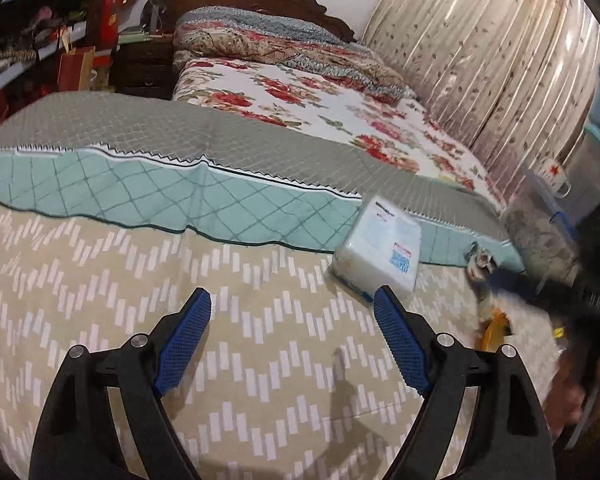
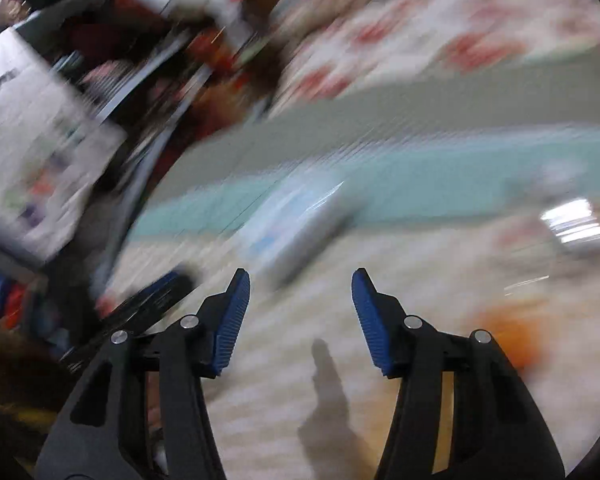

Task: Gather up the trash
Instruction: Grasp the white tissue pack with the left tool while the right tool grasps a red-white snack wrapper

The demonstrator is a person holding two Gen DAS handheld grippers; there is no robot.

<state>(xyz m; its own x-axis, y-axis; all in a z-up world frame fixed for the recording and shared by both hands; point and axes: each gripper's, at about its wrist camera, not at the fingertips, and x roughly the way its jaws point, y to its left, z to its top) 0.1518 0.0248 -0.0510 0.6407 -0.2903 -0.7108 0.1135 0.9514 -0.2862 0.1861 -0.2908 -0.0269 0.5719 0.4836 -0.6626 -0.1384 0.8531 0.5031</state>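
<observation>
My left gripper stands open over the beige patterned bedspread, nothing between its blue pads. A white tissue pack lies just beyond its right finger. Further right lie a crumpled wrapper and an orange wrapper. The right wrist view is heavily blurred. There my right gripper is open and empty above the bedspread, with the tissue pack just ahead of it, an orange scrap to the right and a shiny wrapper further off.
A teal and grey quilt crosses the bed, with a floral sheet and folded bedding behind. Curtains hang on the right, cluttered shelves stand on the left. A mug sits by plastic bins. A blurred dark shape fills the right edge.
</observation>
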